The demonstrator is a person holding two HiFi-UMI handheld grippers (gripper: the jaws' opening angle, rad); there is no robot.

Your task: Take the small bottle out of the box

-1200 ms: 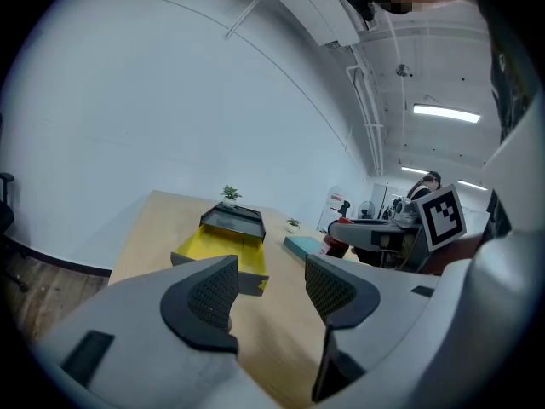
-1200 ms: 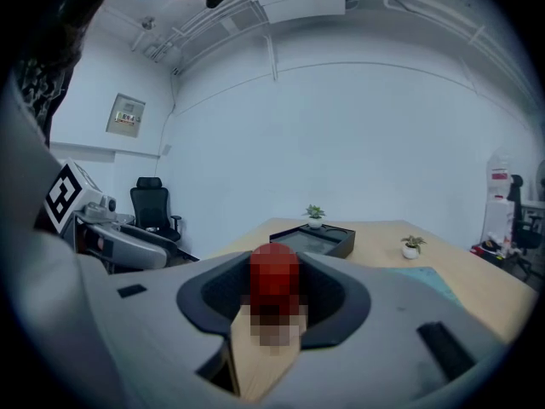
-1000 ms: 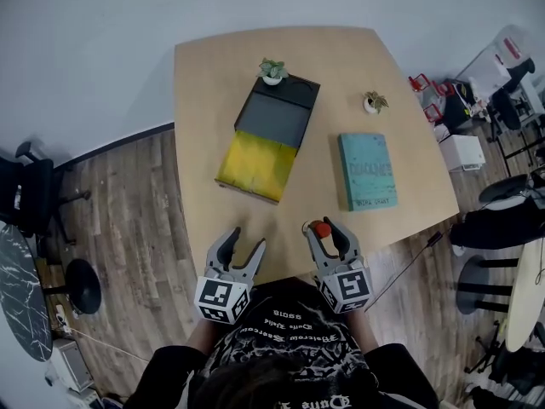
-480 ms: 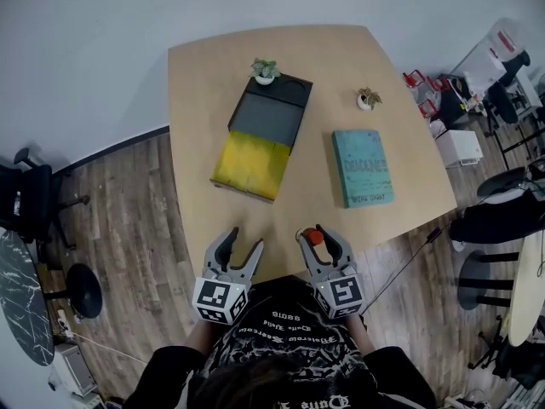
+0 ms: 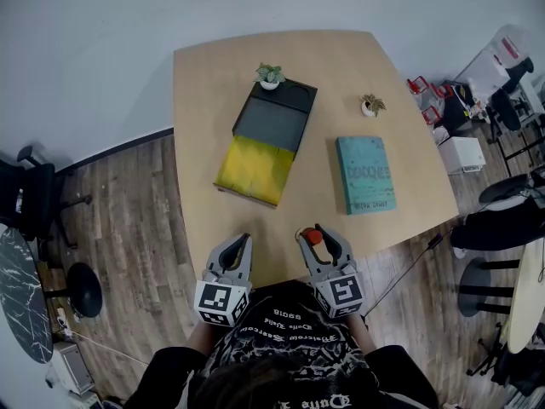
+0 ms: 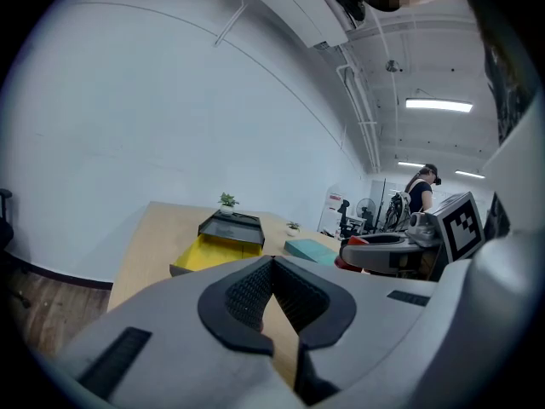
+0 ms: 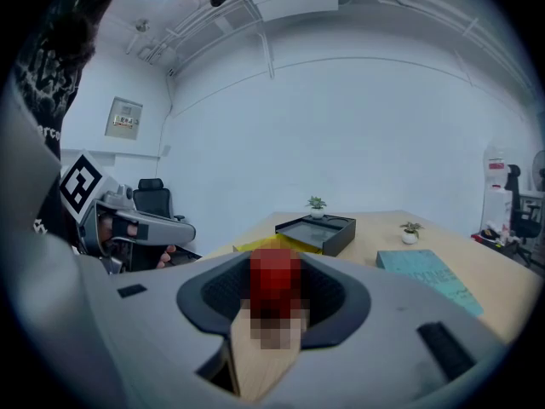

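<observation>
The box (image 5: 255, 167) lies mid-table, its yellow inside showing and a black lid (image 5: 277, 113) over its far half; it also shows in the left gripper view (image 6: 220, 241) and the right gripper view (image 7: 311, 231). The small bottle (image 5: 315, 238), red-capped, sits between the pads of my right gripper (image 5: 312, 231) near the table's front edge, well clear of the box. In the right gripper view the bottle (image 7: 274, 279) fills the gap between the jaws. My left gripper (image 5: 243, 240) is beside it; its jaws have just been closing and now meet with nothing between them (image 6: 272, 264).
A teal book (image 5: 366, 174) lies right of the box. Two small potted plants stand at the back, one (image 5: 271, 73) behind the box, one (image 5: 372, 104) above the book. A black chair (image 5: 25, 198) is on the floor at left. A person (image 6: 421, 196) stands far off.
The left gripper's jaws, wide apart before, have come together on nothing. The right gripper still grips the red-capped bottle in the same spot.
</observation>
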